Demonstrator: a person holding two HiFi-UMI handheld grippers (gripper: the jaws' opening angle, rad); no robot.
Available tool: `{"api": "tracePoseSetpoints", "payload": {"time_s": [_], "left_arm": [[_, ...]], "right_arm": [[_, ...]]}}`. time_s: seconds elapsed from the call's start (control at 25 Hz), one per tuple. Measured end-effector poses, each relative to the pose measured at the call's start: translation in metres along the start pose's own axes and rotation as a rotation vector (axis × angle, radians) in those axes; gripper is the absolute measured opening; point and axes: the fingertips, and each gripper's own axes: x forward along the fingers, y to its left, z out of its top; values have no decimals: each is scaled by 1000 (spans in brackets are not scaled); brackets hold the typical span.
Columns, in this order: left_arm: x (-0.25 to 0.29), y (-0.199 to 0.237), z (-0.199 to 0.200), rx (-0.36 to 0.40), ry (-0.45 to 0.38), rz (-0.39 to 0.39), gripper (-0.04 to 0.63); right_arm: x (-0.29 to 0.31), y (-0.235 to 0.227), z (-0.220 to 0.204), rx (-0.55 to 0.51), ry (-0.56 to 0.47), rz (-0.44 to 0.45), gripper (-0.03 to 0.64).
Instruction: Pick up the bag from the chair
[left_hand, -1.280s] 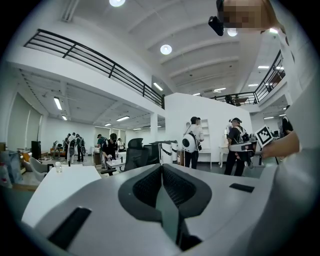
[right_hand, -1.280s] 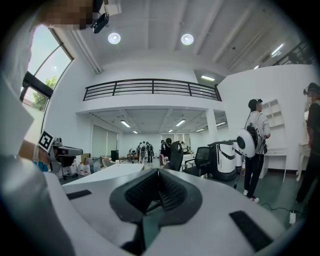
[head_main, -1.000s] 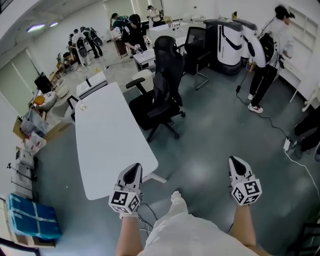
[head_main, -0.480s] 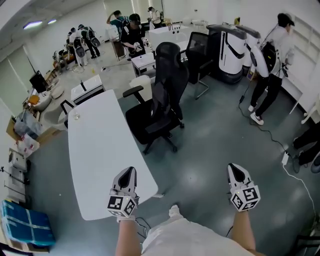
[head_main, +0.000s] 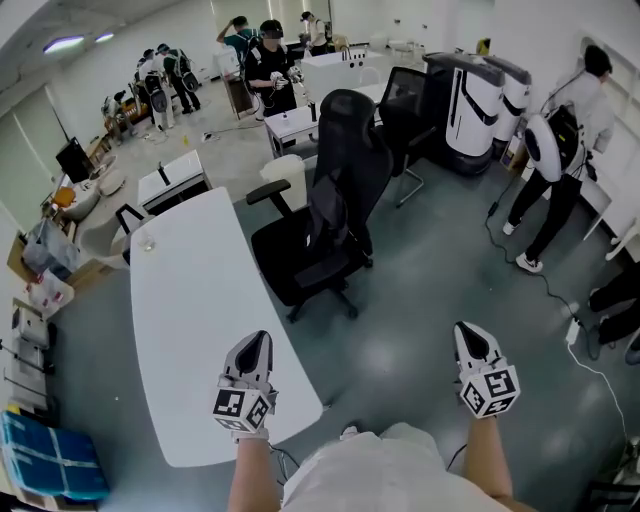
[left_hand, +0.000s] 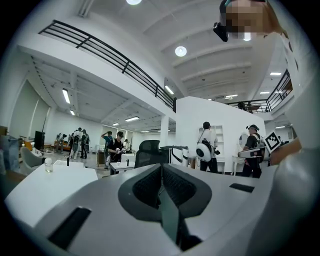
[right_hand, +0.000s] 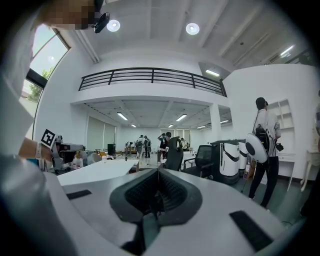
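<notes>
While the left tool (head_main: 254, 341) and right tool (head_main: 469, 331) are closed, empty, well short of the chair (head_main: 345, 160), I judge this the approach; next, open by the bag (head_main: 324, 218).

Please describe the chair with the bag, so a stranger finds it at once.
Find the long white table at the left of the head view. Beside its right edge stands a black office chair. Unlike the black chair behind it, it has a tall headrest and a dark bag on its seat.
</notes>
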Motion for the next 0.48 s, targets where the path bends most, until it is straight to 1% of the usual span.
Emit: {"api": "tracePoseSetpoints", "payload": {"time_s": [0.12,0.24,0.48], "left_arm": [[17,7,-2,-5,6,5,28],[35,15,-1,-11,6,26,28],[90,33,3,3,11,122,28]], "right_arm": [[20,-9,1,1,10,2,20],[47,-19,3,-8,19,24,20],[133,-51,12,-27,20,116,20]]}}
